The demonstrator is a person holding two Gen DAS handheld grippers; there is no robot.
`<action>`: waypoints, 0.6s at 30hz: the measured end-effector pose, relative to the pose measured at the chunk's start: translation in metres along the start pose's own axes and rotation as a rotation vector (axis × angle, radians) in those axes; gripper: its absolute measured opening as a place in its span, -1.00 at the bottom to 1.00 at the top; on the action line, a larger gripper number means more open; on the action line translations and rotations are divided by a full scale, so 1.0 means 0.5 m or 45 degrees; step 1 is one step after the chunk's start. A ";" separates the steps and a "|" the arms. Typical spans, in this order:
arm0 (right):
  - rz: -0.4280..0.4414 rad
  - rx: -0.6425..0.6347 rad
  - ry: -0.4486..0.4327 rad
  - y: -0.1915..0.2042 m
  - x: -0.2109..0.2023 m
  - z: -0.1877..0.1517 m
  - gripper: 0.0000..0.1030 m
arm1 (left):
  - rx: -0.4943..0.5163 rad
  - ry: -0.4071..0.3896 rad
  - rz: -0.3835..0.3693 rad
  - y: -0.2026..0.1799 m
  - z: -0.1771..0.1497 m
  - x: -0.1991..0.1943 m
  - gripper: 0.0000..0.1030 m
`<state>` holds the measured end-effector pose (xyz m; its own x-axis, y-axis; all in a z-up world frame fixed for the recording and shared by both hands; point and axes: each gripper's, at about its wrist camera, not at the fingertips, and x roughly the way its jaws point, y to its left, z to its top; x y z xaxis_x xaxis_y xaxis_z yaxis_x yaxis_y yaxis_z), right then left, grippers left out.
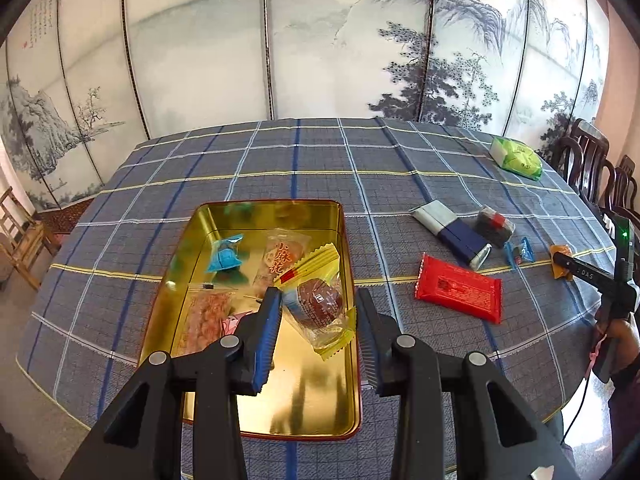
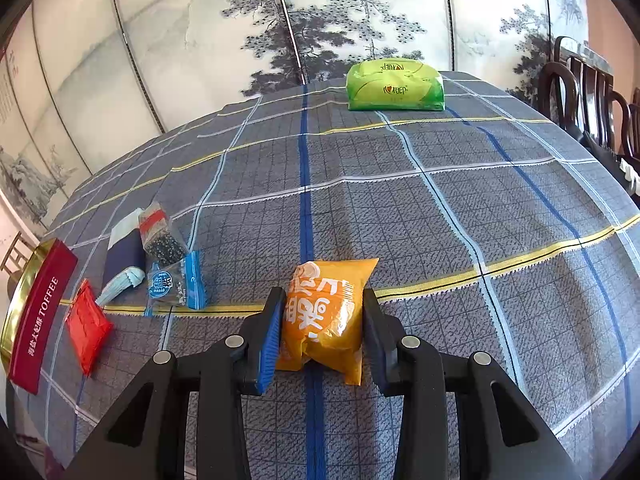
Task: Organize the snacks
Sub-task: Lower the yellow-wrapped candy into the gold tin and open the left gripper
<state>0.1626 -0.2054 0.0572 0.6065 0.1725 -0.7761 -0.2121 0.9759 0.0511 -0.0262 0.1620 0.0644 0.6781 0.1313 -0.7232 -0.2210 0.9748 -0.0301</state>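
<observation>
1. Left wrist view: a round table under a blue-grey plaid tablecloth [image 1: 400, 184] fills the scene beyond the gripper, with a painted folding screen [image 1: 280, 40] standing behind it.
2. Directly below and ahead of the left gripper [image 1: 318, 308] lies an open gold tin [image 1: 312, 408] with a red outer wall; its far half holds several wrapped snacks.
3. To this gripper's right, on the cloth, lie a red flat packet [image 1: 458, 292], a navy and white packet [image 1: 452, 236] and a dark seed snack [image 1: 495, 226]; a green tissue pack [image 1: 516, 158] sits far off to the right.
4. The left gripper's jaws are spread apart, and a brown cake in clear yellow wrapper [image 1: 320, 308] lies in the tin between them, against the left finger and clear of the right one.
5. Right wrist view: the red tin side reading TOFFEE [image 2: 38, 316] is at the far left of the right gripper [image 2: 323, 320].
6. The right gripper's blue-padded fingers [image 2: 270, 340] stand on either side of an orange snack packet [image 2: 326, 320] resting on the cloth; the left pad touches it, but a firm pinch cannot be told.
7. A small blue packet [image 2: 178, 284] lies just left of that gripper.
</observation>
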 end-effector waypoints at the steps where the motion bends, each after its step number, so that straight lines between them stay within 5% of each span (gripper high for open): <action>1: 0.000 0.000 0.000 0.000 0.000 0.000 -0.26 | -0.004 -0.004 0.012 0.007 -0.002 0.000 -0.35; 18: -0.004 -0.003 0.001 0.002 -0.001 0.000 -0.25 | -0.066 0.032 0.033 0.090 -0.043 0.032 -0.34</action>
<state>0.1621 -0.2044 0.0575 0.6069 0.1691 -0.7766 -0.2120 0.9761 0.0469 -0.0403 0.2040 0.0369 0.6539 0.1515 -0.7413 -0.2751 0.9603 -0.0465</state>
